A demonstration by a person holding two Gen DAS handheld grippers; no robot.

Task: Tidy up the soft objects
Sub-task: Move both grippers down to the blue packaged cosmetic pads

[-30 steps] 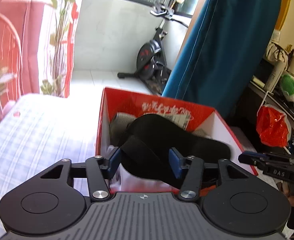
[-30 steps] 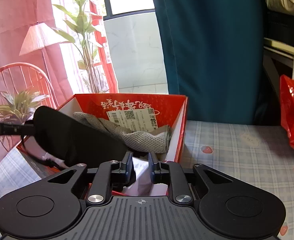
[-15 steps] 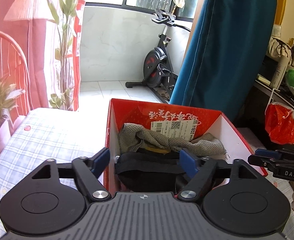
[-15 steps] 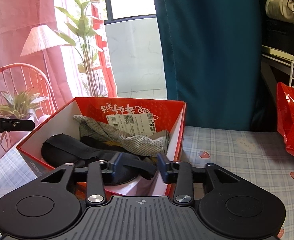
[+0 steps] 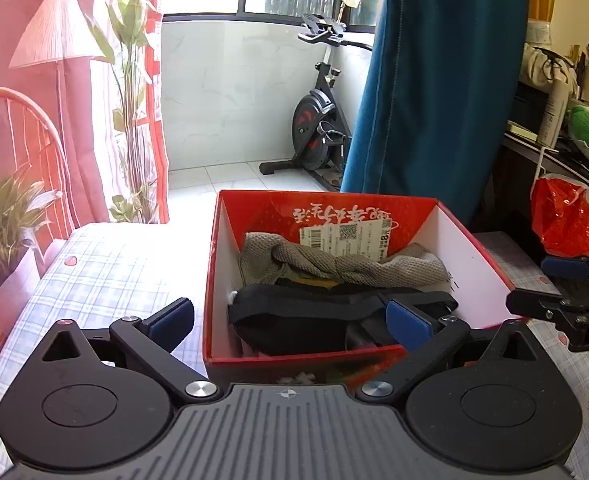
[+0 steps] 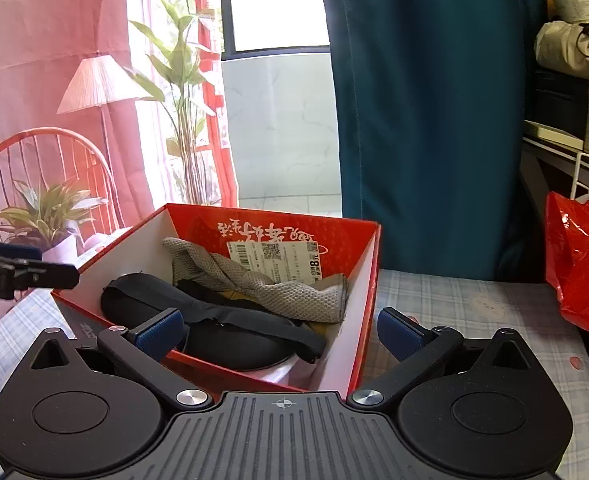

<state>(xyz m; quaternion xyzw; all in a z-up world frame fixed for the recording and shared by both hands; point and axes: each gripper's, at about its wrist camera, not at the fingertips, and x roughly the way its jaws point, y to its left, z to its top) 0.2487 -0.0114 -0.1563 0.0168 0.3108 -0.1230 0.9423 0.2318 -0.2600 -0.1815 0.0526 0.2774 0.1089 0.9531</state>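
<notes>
- The left gripper (image 5: 290, 318) is standing with its jaws spread wide and nothing between them, hanging just in front of the red box (image 5: 214, 280).
- The right gripper (image 6: 280, 330) is likewise gaping and empty, sitting at the box's near right corner.
- The black eye mask (image 5: 314, 320) is lying inside the box at its near end, strap draped across it, just in front of the grey knitted cloth (image 5: 334, 266); something yellow is peeking out beneath the cloth, though I cannot tell what it is.
- A second ago the left jaws were pinching the mask above the box and the right jaws were nearly shut; now both are wider apart and the mask is resting free.
- This item is looking stowed, so the hands are probably freeing up for another soft thing.
</notes>
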